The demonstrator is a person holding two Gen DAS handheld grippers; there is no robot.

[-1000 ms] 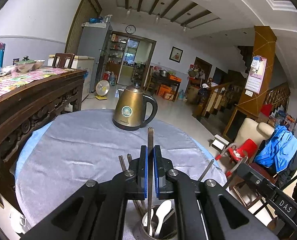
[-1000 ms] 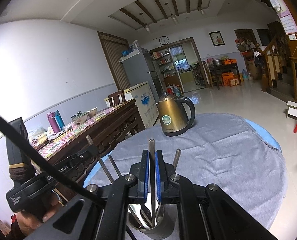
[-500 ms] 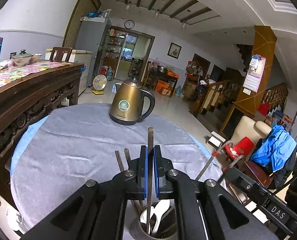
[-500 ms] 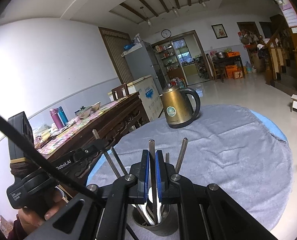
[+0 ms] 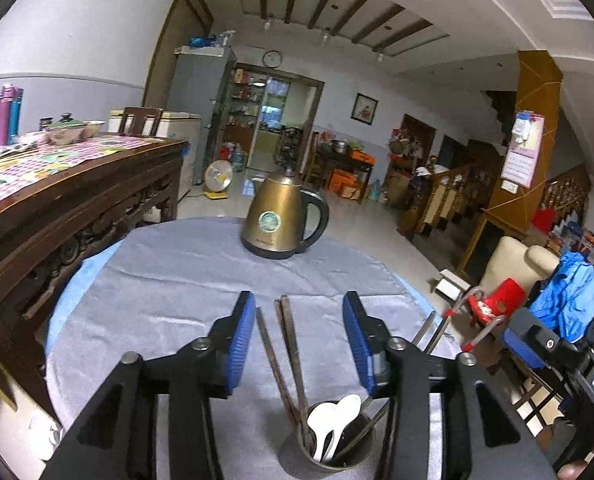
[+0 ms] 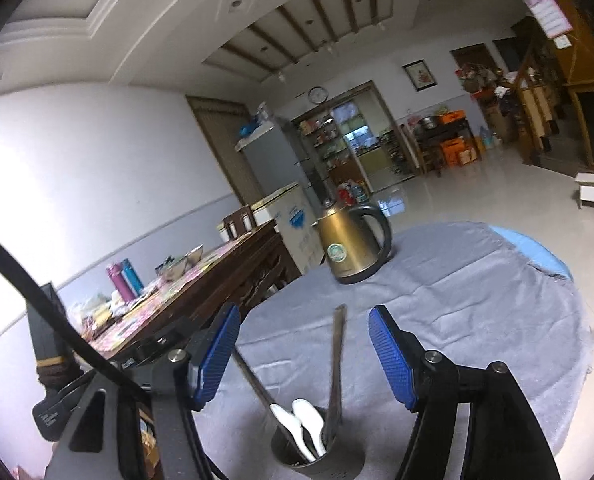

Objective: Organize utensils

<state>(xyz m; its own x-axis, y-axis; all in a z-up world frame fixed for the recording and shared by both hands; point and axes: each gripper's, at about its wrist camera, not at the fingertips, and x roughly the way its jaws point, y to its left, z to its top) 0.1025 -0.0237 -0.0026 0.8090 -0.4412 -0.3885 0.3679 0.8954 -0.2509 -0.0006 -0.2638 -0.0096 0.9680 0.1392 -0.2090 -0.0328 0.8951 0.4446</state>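
While both tools hang over the cup:
Left gripper [image 5: 299, 338]: just opened, holds nothing.
Right gripper [image 6: 303, 354]: just opened, holds nothing.
Cup [image 5: 297, 458]: sticks [image 5: 287, 352] and spoons [image 5: 333, 420] inside.

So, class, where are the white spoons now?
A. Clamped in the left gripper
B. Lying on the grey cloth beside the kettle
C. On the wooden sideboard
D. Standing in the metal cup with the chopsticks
D: the white spoons stand in the metal cup among the chopsticks, and no gripper pads touch them.
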